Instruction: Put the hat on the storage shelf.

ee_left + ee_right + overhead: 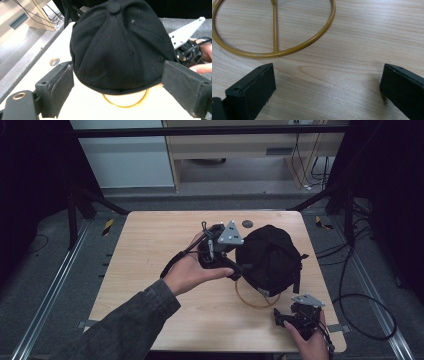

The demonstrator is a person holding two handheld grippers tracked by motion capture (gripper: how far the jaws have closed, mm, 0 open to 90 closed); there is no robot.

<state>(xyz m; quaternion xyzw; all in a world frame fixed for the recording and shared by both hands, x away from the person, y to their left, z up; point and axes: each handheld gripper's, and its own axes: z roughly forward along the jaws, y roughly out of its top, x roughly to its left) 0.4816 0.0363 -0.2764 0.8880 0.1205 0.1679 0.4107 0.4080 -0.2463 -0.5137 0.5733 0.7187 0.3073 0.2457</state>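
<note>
The black cap (pixel 270 257) sits right of centre in the high view, perched over a gold wire ring stand (pixel 252 299) whose hoop peeks out below its lower edge. The left gripper (pixel 235 270) is at the cap's left side, held in the left hand (pixel 192 270), grey three-cornered plate up top. In the left gripper view the jaws stand wide, one at lower left, one at lower right, with the cap (pixel 120 47) just ahead between them and nothing pinched; the pads are off the fabric. The gold ring (pixel 126 102) curves out under the cap's edge on the wooden table (pixel 82 107). Over at the lower right of the high view, the right gripper (pixel 281 317) rests low near the table's front edge. Its own view shows jaws spread wide over bare wood, the ring stand (pixel 274 51) in the upper left of frame, apart from them.
</note>
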